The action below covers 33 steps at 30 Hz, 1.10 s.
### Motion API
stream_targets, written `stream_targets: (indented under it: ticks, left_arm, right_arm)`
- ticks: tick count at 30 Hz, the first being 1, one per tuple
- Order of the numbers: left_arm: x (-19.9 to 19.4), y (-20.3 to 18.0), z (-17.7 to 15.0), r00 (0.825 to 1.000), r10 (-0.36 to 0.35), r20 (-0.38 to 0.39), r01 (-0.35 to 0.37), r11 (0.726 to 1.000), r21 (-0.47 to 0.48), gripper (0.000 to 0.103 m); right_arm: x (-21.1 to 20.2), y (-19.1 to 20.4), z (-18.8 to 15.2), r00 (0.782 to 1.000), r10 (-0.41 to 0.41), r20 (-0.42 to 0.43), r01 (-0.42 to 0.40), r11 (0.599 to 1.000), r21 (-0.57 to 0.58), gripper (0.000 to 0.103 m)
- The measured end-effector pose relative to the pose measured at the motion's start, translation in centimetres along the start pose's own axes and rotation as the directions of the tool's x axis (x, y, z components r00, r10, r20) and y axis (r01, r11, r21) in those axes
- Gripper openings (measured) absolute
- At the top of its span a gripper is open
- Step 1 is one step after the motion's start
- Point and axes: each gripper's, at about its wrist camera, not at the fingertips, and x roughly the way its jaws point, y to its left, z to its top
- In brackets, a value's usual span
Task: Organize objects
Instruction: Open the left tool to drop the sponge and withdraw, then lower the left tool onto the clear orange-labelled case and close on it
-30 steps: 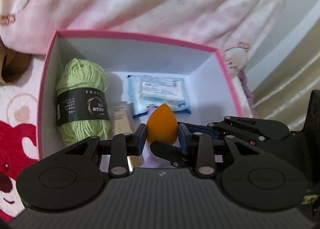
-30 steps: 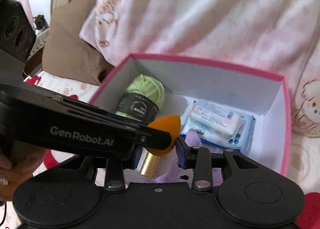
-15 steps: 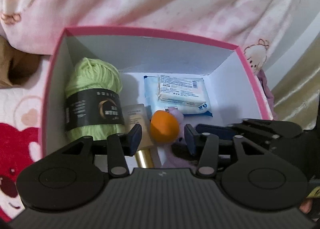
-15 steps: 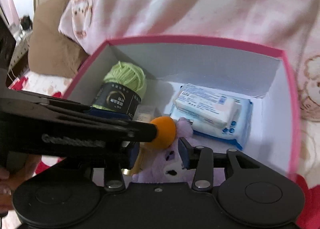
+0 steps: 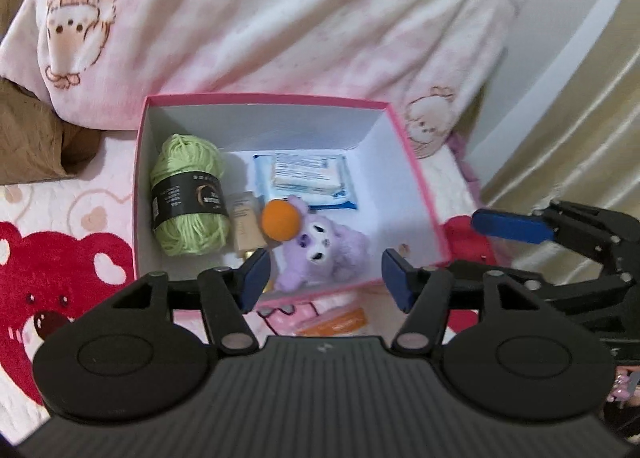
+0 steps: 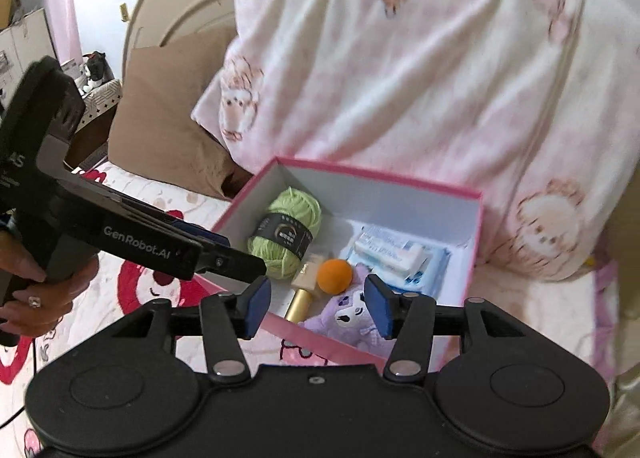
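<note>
the left gripper (image 5: 325,275) had let go of the orange sponge (image 5: 280,219), now inside the pink box (image 5: 416,178) beside the purple plush (image 5: 326,250); both grippers' fingers stood wide open, empty, with the right gripper (image 6: 316,308) drawn back too, so another object could follow.

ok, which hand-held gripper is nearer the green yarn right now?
Left. The left hand-held gripper is open at the near edge of the box, one finger just short of the green yarn. The right hand-held gripper, also open, is out past the box's right wall.

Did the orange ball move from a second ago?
Yes. The orange makeup sponge dropped out of the left gripper into the pink box, beside the purple plush.
</note>
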Motion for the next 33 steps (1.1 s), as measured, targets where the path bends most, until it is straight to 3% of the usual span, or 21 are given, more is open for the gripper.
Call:
stream_targets:
  ticks: [11, 15, 23, 29, 33]
  left_arm:
    - [-4.1, -2.8, -4.6, 0.999, -0.012, 0.034, 0.007, 0.993, 0.115, 0.066]
    - [-3.6, -2.4, -6.8, 1.000, -0.028, -0.005, 0.028, 0.995, 0.091, 0.067]
    - [-2.7, -1.5, -10.2, 0.999, -0.047, -0.017, 0.048, 0.998, 0.033, 0.069]
    - [-0.9, -1.0, -11.5, 0.999, -0.009, -0.037, 0.010, 1.000, 0.018, 0.070]
    - [0.0, -0.6, -11.8, 1.000, -0.017, -0.014, 0.017, 1.000, -0.009, 0.083]
  right_arm:
    - [-7.2, 3.1, -2.6, 0.997, -0.025, 0.075, 0.032, 0.995, -0.096, 0.073]
    - [-7.9, 4.1, -4.6, 0.996, -0.045, 0.076, 0.054, 0.993, -0.109, 0.079]
    - [-5.5, 4.9, -9.2, 0.999, -0.042, 0.023, 0.044, 0.995, -0.090, 0.081]
    - [-2.4, 4.7, -11.9, 0.998, -0.057, -0.011, 0.055, 0.993, -0.100, 0.088]
    - [-0.4, 4.2, -12.4, 0.997, -0.067, -0.032, 0.064, 0.994, -0.084, 0.090]
